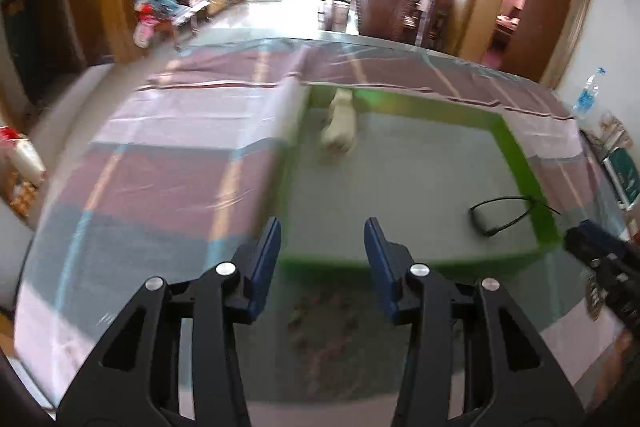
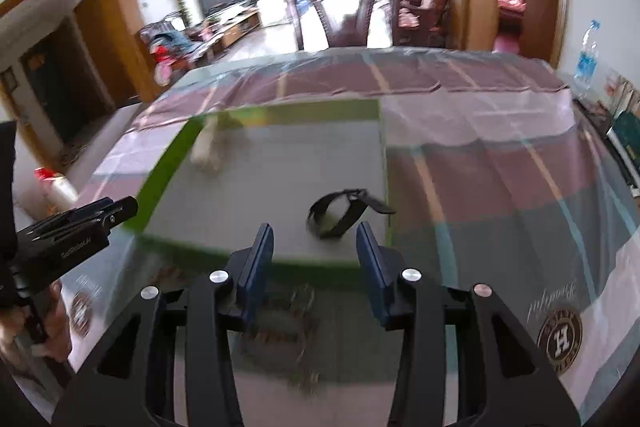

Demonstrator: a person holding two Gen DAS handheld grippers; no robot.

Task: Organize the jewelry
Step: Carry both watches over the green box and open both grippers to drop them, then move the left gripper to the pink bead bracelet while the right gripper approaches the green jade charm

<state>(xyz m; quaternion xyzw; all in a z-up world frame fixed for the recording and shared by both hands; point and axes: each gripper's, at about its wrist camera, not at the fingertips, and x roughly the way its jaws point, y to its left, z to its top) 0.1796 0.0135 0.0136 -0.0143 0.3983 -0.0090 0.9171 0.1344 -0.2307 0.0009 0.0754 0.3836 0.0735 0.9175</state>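
Our two tongs wait over the bench, open and empty.
The black strap (image 2: 340, 213) lies on the grey mat (image 2: 280, 179); the blurry white thing (image 1: 340, 125) is hard to make out.

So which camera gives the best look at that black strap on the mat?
The right wrist view: the strap lies near the middle, just beyond the open right gripper, its loop clear. In the left wrist view the strap sits off to the right, thinner, by the mat's green edge.

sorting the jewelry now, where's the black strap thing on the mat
The black strap lies on the grey mat near its front right corner, just ahead of the open right gripper; the left wrist view shows it at right, by the green border.
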